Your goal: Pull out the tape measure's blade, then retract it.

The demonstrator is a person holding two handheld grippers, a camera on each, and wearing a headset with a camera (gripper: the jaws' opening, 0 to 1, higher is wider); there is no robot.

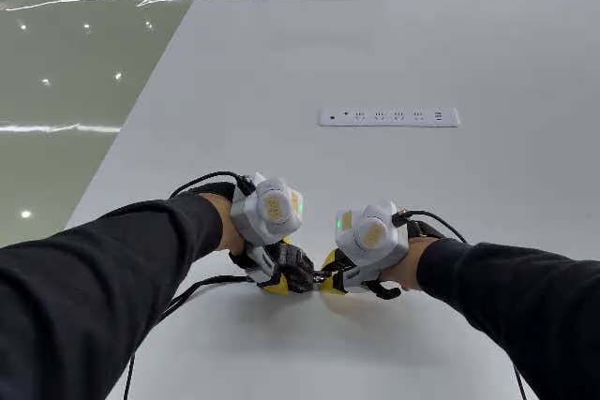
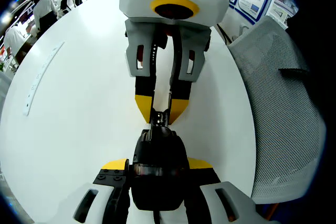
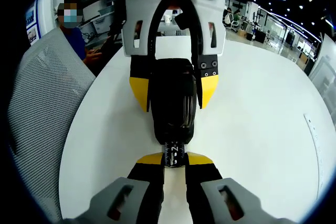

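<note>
My left gripper point(image 2: 157, 164) is clamped on the black, rounded tape measure case point(image 2: 157, 182), with a yellow-tipped jaw pressed against each flank of the housing. Facing it head-on, my right gripper point(image 3: 174, 161) is pinched tight on the short stub of printed blade point(image 3: 173, 150) at the mouth of the case (a few measuring marks are legible in the right gripper view). The two sets of yellow tips sit almost nose to nose, with very little blade exposed between them. In the head view the pair meets low and near the middle, over the near part of the plain white tabletop point(image 1: 281, 72). I cannot tell whether the case rests on the surface or hangs just above it. Black sleeves point(image 1: 94, 269) run back from both grippers toward me, and a black cable point(image 1: 202, 179) loops off the left one. Farther up the table, well apart from the grippers, lies a long white power strip point(image 1: 389, 117). A grey mesh chair back point(image 2: 278, 108) stands beside the table edge, and a glossy pale floor point(image 1: 75, 63) lies off to the left.
</note>
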